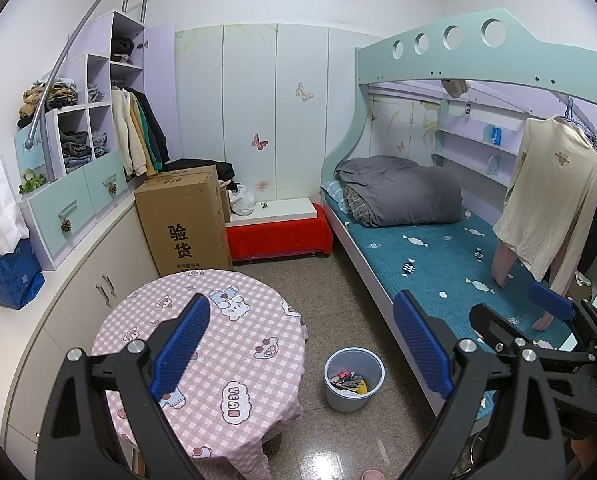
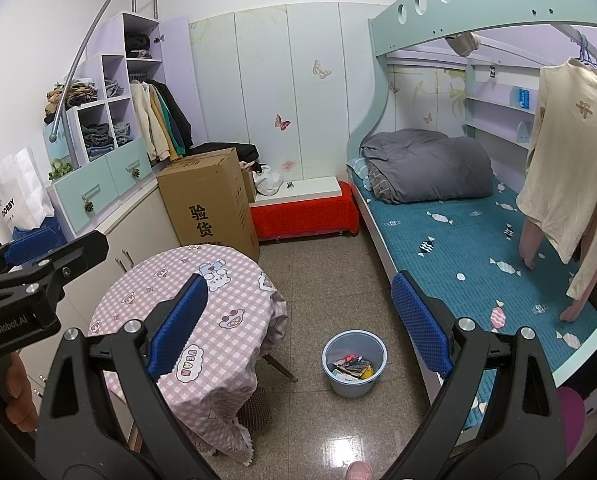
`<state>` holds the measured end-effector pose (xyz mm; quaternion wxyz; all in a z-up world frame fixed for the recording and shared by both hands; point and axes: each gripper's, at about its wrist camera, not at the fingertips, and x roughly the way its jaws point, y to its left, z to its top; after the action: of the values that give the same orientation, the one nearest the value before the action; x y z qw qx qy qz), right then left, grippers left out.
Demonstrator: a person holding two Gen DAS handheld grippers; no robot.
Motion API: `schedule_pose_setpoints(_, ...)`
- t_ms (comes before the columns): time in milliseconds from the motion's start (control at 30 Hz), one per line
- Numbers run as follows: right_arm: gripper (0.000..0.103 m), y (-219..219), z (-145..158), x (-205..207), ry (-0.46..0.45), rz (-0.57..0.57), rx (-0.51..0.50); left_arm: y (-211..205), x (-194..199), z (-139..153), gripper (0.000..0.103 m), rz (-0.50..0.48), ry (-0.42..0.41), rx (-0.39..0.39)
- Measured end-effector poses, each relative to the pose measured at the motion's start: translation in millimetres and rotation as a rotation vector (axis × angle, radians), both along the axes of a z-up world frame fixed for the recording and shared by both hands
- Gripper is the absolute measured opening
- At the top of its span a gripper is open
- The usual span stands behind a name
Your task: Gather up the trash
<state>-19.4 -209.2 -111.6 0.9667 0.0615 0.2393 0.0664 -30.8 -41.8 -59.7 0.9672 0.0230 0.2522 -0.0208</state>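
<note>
Left wrist view: left claw (image 1: 300, 346) spread wide, empty, above the round desk with pink checked cloth (image 1: 234, 280); pale blue plastic bucket (image 1: 353, 379) holding mixed trash (image 1: 347, 381) stands on the floor between desk and bunk bed (image 1: 438, 256).

Right wrist view: right claw (image 2: 298, 326) likewise wide and empty; bucket (image 2: 354, 362) on the floor beside the desk (image 2: 166, 288).

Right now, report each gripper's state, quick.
Left gripper: open, holding nothing.
Right gripper: open, holding nothing.
</note>
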Motion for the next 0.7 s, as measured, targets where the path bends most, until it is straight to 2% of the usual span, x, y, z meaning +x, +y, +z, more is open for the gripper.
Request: schedule_pose_setpoints(700, 0.091, -2, 2, 2, 0.000, -0.005, 0.001, -18, 4, 1, 0.091, -0.007, -0.003, -0.001)
